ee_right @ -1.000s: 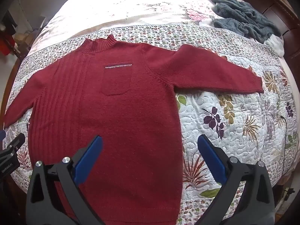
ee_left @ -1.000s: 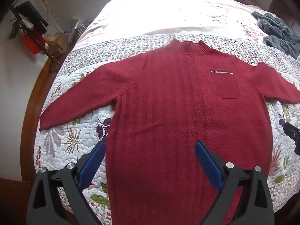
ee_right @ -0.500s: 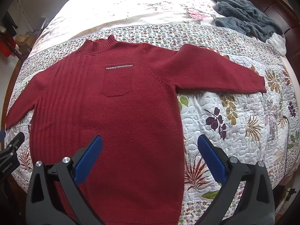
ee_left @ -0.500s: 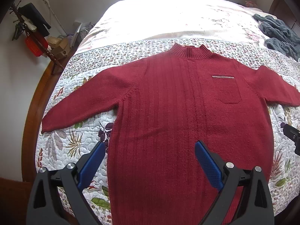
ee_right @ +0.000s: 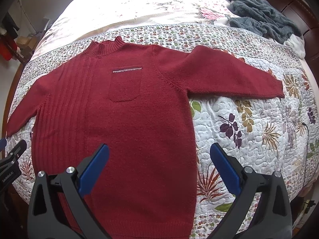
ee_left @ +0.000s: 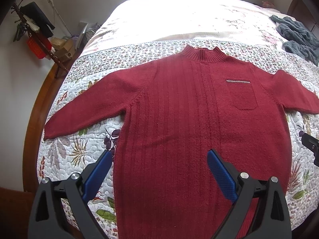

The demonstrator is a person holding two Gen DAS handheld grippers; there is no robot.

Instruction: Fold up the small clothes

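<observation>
Quilted cotton covers the bed (ee_left: 83,145) across both my views, white with printed leaves and flowers, and a wooden bed frame (ee_left: 37,109) curves round its left edge. On the quilt lies the red knit sweater (ee_left: 179,119), flat and face up, both sleeves spread out to the sides, its ribbed collar (ee_left: 201,54) toward the far end and its hem nearest me. Its chest pocket (ee_right: 124,83) carries a pale stitched strip along the top. A grey fleece garment (ee_right: 261,18) sits crumpled at the far right corner, well apart from the sweater. My left claw (ee_left: 157,176) hangs above the sweater's lower left part, blue pads spread wide, gripping nothing. My right claw (ee_right: 159,168) hangs over the lower right edge of the sweater, likewise released and empty.
</observation>
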